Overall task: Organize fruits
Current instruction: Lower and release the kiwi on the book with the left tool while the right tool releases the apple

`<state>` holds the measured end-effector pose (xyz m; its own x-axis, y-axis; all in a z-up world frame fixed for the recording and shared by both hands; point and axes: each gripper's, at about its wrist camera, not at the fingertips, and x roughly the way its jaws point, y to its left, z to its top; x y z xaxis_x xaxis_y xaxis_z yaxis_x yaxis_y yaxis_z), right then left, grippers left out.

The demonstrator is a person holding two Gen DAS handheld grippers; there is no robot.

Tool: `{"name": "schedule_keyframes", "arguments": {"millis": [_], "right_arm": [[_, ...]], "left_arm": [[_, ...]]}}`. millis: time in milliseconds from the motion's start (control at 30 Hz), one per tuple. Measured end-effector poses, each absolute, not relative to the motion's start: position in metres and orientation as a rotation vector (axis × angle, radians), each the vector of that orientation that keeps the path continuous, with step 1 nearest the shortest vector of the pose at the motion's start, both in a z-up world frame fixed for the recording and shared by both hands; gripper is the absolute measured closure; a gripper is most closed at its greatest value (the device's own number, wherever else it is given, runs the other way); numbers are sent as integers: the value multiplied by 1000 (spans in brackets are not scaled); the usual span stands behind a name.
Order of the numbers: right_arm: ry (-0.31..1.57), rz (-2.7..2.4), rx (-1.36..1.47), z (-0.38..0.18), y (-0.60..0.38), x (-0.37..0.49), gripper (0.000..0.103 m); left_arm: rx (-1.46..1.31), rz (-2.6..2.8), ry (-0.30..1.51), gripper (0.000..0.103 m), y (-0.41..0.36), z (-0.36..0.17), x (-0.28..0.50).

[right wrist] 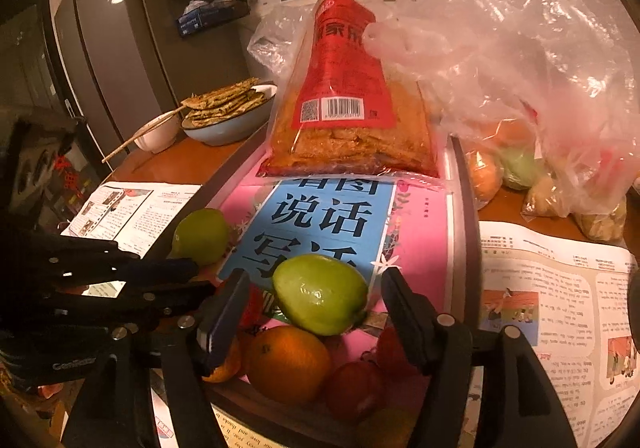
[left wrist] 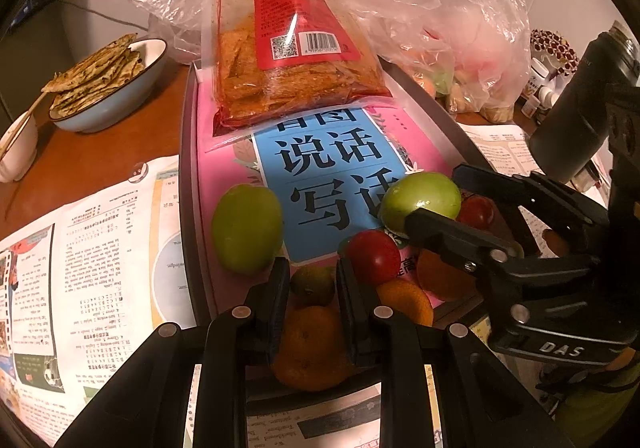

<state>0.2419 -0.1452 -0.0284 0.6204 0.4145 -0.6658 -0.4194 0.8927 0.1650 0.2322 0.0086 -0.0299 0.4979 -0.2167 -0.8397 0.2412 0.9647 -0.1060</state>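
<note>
Several fruits lie on a pink and blue book (left wrist: 332, 184) in a grey tray (left wrist: 188, 176). In the left wrist view my left gripper (left wrist: 312, 284) has its jaws close around a small dark green fruit (left wrist: 312, 284), above an orange (left wrist: 312, 348). A green fruit (left wrist: 246, 234) lies to its left, a red tomato (left wrist: 374, 256) to its right. My right gripper (right wrist: 316, 296) is open around a second green fruit (right wrist: 320, 294), with gaps on both sides. An orange (right wrist: 288, 362) and red tomatoes (right wrist: 354, 388) lie below it.
A red snack bag (left wrist: 296, 40) lies on the far end of the book. A clear plastic bag (right wrist: 520, 68) with more fruit stands on the right. A bowl of flatbreads (left wrist: 108, 88), a small white bowl (left wrist: 18, 148), newspapers (left wrist: 92, 268) and a dark flask (left wrist: 580, 104) surround the tray.
</note>
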Motion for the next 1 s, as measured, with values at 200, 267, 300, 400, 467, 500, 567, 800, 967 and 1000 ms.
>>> {"name": "schedule_keyframes", "arguments": {"millis": [200,267,300,400,467,500,567,800,967,1000], "right_arm": [[752,468,3,-25,-148,237,35],[756,462,10,-26,-150,238,34],[758,458,11,-27,-151,238,34],[755,450,20,-26,-153,237,33],[752,446,24,-26,-154,236,29],[750,443,25,-25,-155,236,29],[750,438,26,-25,-155,235,28],[736,421,31,-20,-158,231,22],[726,410,26,-16,-159,228,20],[723,408,28,-14,-159,228,19]], "left_arm": [[27,-277,1014,79,8,-30,233],[28,-277,1015,78,8,-31,233],[26,-277,1016,78,9,-31,233],[28,-275,1014,77,9,-30,233],[25,-275,1015,77,9,-30,233],[23,-275,1015,77,10,-31,233],[23,-273,1014,77,10,-30,233],[25,-266,1011,69,10,-29,232],[15,-257,1000,58,12,-25,228],[15,-256,997,56,12,-25,228]]}}
